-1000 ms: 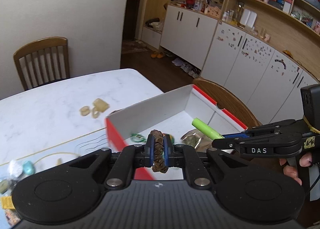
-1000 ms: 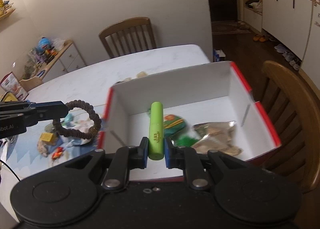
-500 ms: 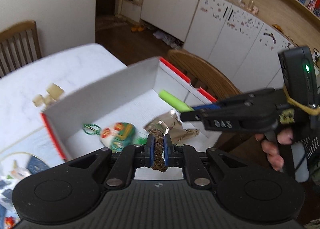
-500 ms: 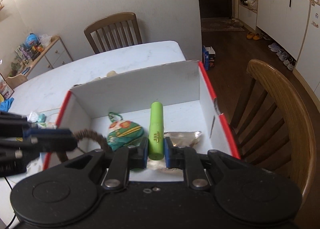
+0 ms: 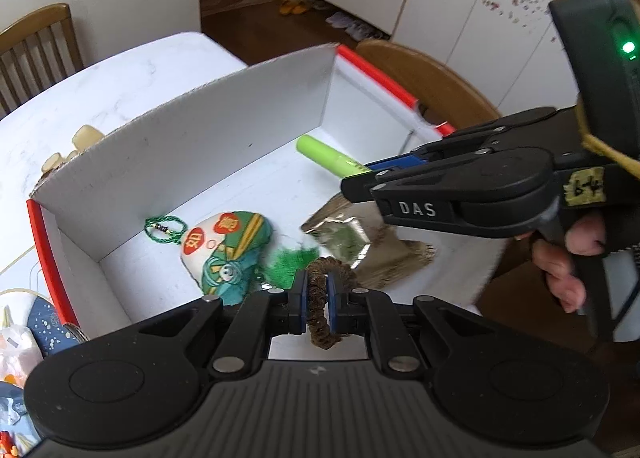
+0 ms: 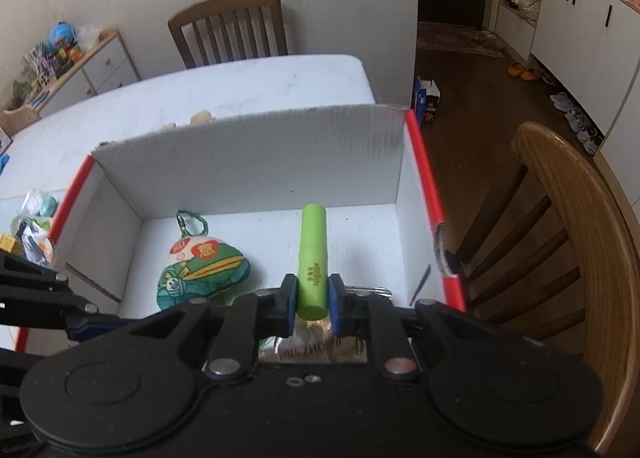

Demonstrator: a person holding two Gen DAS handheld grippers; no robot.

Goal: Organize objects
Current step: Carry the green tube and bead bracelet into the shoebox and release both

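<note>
Both of your grippers are clamped on something over the white box with the red edges. Your left gripper has its blue pads pinched tight on a brown beaded bracelet — the loop stands on edge between the pads, part of it poking out above them and part below. Your right gripper squeezes a lime-green tube near its lower end, so most of the tube sticks out forward past the fingertips, pointing toward the box's far wall. In the left wrist view that same tube hangs above the box floor, clear of it.

Down on the floor of the box lie a printed fabric pouch with a green cord loop, and a shiny foil packet beside it. Your hand wraps the right gripper's handle. Small odds and ends sit on the white table outside the box's left wall.
</note>
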